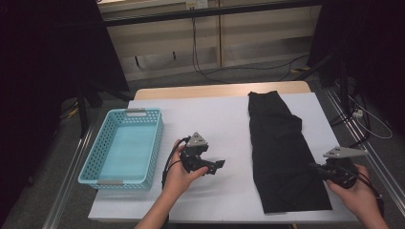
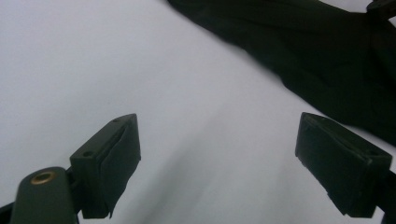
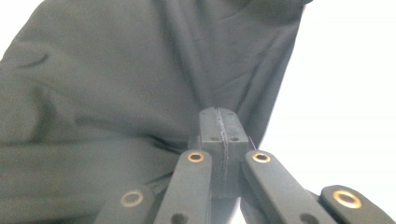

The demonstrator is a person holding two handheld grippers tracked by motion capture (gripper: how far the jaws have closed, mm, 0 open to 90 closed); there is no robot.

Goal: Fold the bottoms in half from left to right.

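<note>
A long black cloth [image 1: 279, 152] lies flat on the right half of the white-covered table [image 1: 210, 119]. At the cloth's near right edge sits my right gripper [image 1: 314, 167], held in a hand. In the right gripper view its jaws [image 3: 219, 114] are pressed together, and folds of the cloth [image 3: 116, 70] run into the tips. My left gripper [image 1: 217, 164] is held over bare white cover, left of the cloth. Its jaws point toward the cloth and stand wide apart [image 2: 217, 123] with nothing between them; the cloth [image 2: 327, 60] lies beyond them.
A light blue perforated basket [image 1: 155, 138], nothing in it, stands on the left part of the table. Bare white cover runs between basket and cloth. Metal rails flank the table, and cables lie on the floor behind it.
</note>
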